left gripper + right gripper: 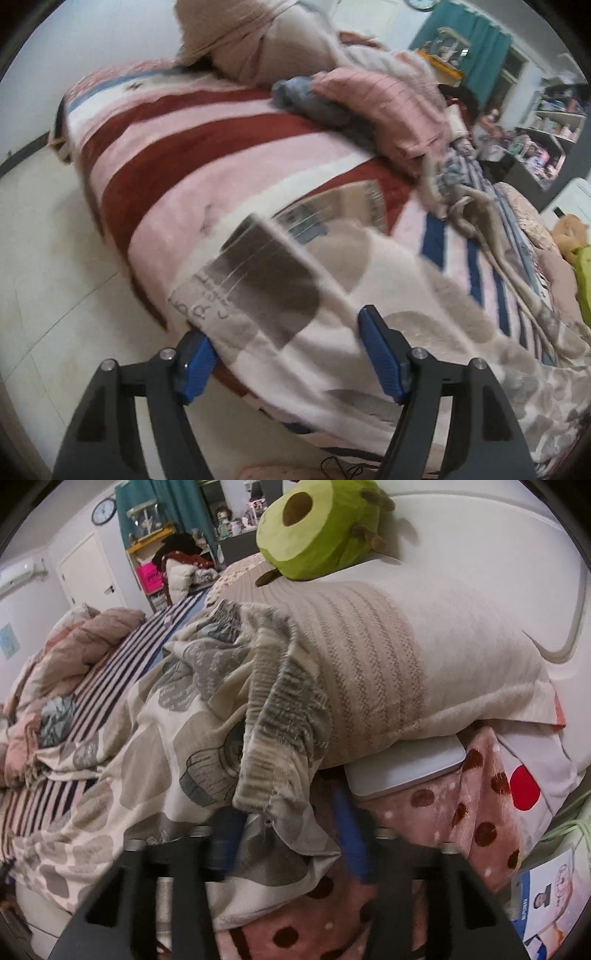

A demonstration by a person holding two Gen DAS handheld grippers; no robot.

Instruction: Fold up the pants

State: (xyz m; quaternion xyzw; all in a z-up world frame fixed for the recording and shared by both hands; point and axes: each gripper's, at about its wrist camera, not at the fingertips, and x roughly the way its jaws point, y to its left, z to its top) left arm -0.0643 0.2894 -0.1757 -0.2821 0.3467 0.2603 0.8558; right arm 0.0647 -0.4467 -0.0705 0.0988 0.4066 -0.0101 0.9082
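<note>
The pants — soft cream fleece printed with grey and tan shapes — are lying spread along the near edge of the bed, one leg end hanging over that edge toward the floor. In the left wrist view the left tongs are standing apart, their blue pads on either side of the leg cloth; the fabric is passing between them and lying against the far pad, but the pads are not pressing it. A striped red, pink and white blanket is covering the bed beneath the pants.

In the right wrist view the gathered waistband is bunching up near the head of the bed, leaning against a knitted cream pillow. The right tongs are blurred, with their jaws apart and a fold of the waistband end hanging between them, not clamped. A green plush toy is sitting on top of the pillow, and a pink dotted blanket is lying under the pillow at the bed's near corner — a flat white tablet-like slab is wedged between the two.
</note>
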